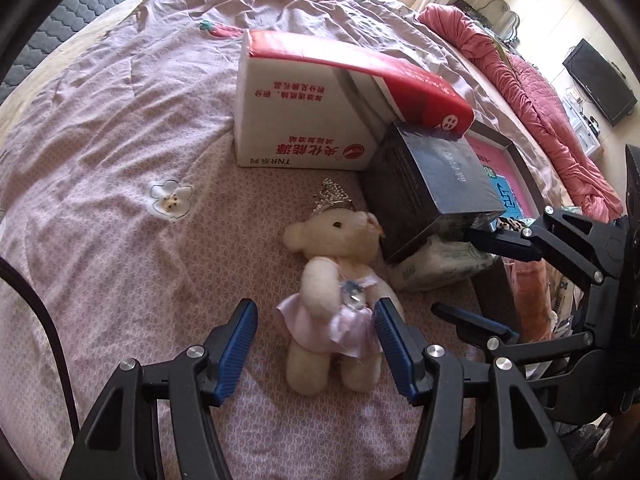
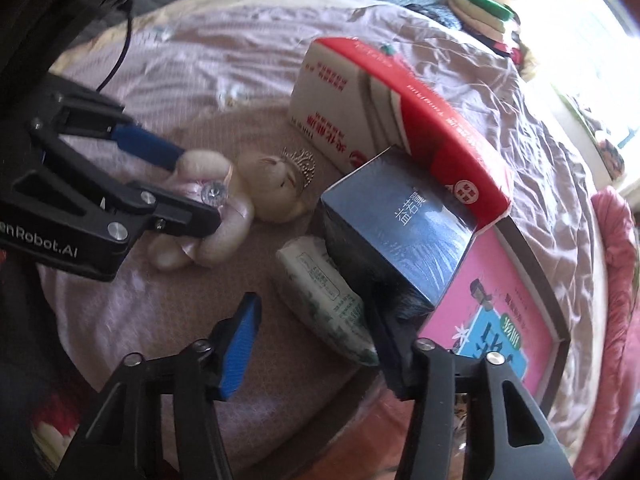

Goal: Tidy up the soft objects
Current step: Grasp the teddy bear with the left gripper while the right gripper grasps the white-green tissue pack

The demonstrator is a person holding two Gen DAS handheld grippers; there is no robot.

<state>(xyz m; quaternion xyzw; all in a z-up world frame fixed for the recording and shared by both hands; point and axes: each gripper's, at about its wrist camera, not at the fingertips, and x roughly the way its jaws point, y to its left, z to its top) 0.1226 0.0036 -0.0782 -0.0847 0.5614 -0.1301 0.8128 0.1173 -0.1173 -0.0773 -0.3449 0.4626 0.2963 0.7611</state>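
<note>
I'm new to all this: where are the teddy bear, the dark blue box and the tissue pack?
teddy bear (image 1: 340,248): left wrist view, on its head.
dark blue box (image 1: 436,176): left wrist view, on its top face.
tissue pack (image 2: 328,296): right wrist view, on its printed wrapper.

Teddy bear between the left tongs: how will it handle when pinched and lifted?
The bear looks plush and fuzzy, so it will probably squash under the left tongs, which straddle its skirt. Its legs and head will likely flop, since it lies limp on the bedspread. It is probably light; the satin skirt may slip, and the small crown could snag.
</note>
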